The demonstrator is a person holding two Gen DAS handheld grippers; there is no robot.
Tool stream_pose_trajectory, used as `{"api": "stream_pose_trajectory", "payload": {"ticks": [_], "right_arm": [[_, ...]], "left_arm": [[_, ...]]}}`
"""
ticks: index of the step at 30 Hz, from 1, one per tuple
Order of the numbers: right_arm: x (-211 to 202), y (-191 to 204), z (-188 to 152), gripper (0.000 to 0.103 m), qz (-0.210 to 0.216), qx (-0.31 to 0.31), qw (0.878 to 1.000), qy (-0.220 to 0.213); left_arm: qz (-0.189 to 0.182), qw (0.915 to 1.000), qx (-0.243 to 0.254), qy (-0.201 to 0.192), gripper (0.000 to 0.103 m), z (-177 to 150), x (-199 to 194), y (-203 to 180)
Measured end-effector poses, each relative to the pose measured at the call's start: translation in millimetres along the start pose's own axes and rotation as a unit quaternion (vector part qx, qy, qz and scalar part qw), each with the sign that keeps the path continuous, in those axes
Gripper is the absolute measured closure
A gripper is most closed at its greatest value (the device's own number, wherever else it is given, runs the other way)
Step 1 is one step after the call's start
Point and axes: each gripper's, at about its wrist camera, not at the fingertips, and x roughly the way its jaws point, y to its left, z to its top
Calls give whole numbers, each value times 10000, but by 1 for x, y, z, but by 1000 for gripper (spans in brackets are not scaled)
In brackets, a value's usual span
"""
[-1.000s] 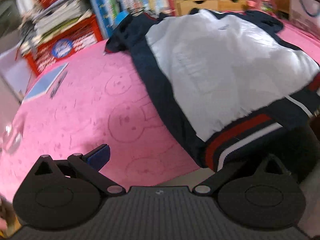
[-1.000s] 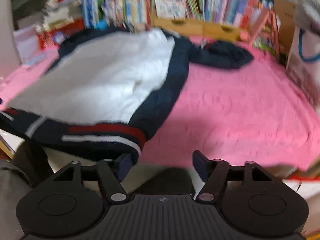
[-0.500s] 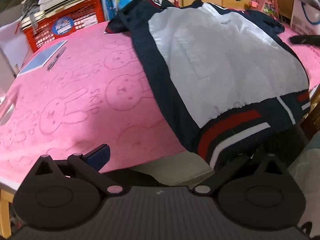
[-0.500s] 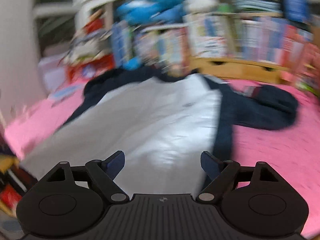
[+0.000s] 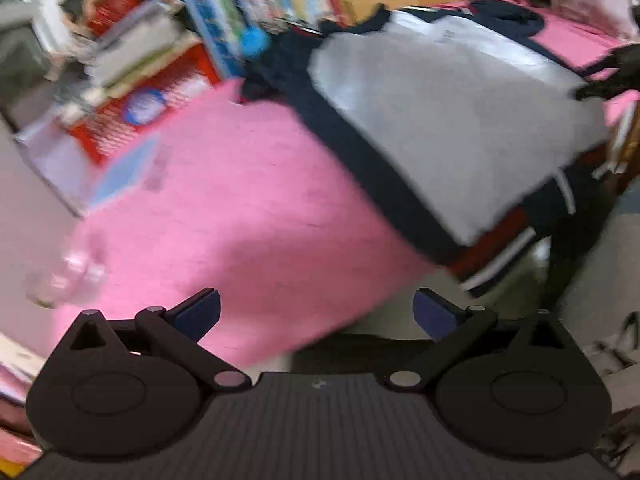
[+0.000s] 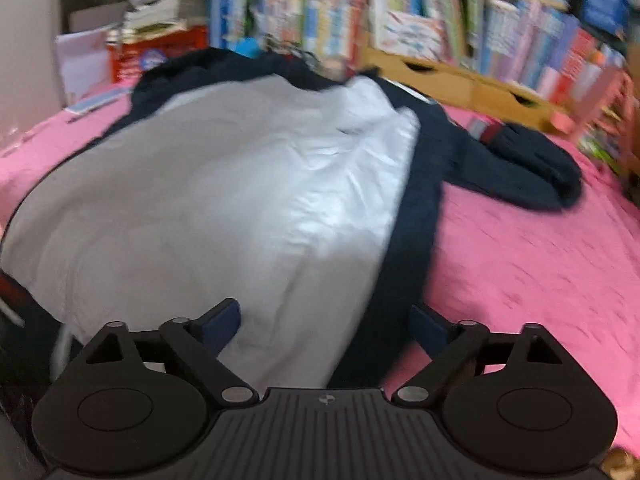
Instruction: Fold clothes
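One jacket lies spread on the pink cover — white lining up, dark blue edges round it. 1 dark sleeve sticks out to the right side in the right wrist view, flat on the pink. The red & white striped hem hangs over the near edge of the bed in the left wrist view.

2 grippers. The left gripper has its fingers wide apart w/ nothing between them; it is over bare pink cover, near the edge, and the jacket is off to its right, not touching. The right gripper is over the near part of the jacket; its fingers are far apart and opening more. White lining & the blue edge show in the gap, but the pads don't press on them. In the left wrist view the right gripper also shows as a dark blurry shape at the far right.

Around: lots of books in a long row at the back — too blurry to count. 1 red crate w/ papers piled on top. 1 wood drawer box. 1 flat blue booklet on the pink. 1 clear thing at the left edge, can't tell what. Nothing lies on the jacket.
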Motion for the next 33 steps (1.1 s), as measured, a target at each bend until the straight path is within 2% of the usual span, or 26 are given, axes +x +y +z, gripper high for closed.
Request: {"api": "stream_pose_trajectory", "payload": {"ticks": [2,5,7,9,13,17,18,21,22,24,25,26,29,31,33], "right_arm": [[-4,2,9,8,-40,21,10000,-86],[-11,6,23,10,-72,39,9997,-249],[-16,17,44,9,169,-107,9972,-727],[-10,28,64,8,177,-227,9934,-1110],[32,32,91,8,108,89,9905,-1371],[82,28,101,10,-58,495,9936,-1018],[92,29,100,10,-105,526,9940,-956],[111,30,93,10,-173,683,9949,-717],[113,29,94,10,-177,726,9953,-623],[117,28,95,9,-169,783,9953,-548],[118,27,96,9,-169,805,9953,-517],[118,28,96,9,-188,791,9954,-515],[117,30,95,9,-220,768,9955,-511],[117,29,95,8,-216,773,9955,-507],[117,30,96,8,-227,756,9956,-498]], "left_arm": [[244,9995,-132,-177,0,7,-3,18],[537,9965,-341,-543,0,35,6,35],[758,9938,-366,-731,0,63,22,42],[944,9913,-300,-868,0,93,44,46],[1179,9844,-248,-1280,0,166,99,37],[1153,9807,-447,-1517,0,240,161,31],[1155,9811,-487,-1474,0,258,181,29],[1308,9839,-549,-1087,1,299,243,20],[1397,9847,-565,-872,7,311,266,15],[1486,9849,-661,-589,26,319,293,18],[1527,9847,-710,-451,52,322,307,19],[1641,9821,-855,-357,73,319,312,24],[1832,9647,-1841,-431,75,286,297,69],[1883,9484,-2500,-517,75,256,277,107],[2147,9390,-2654,-425,73,227,262,133]]}}
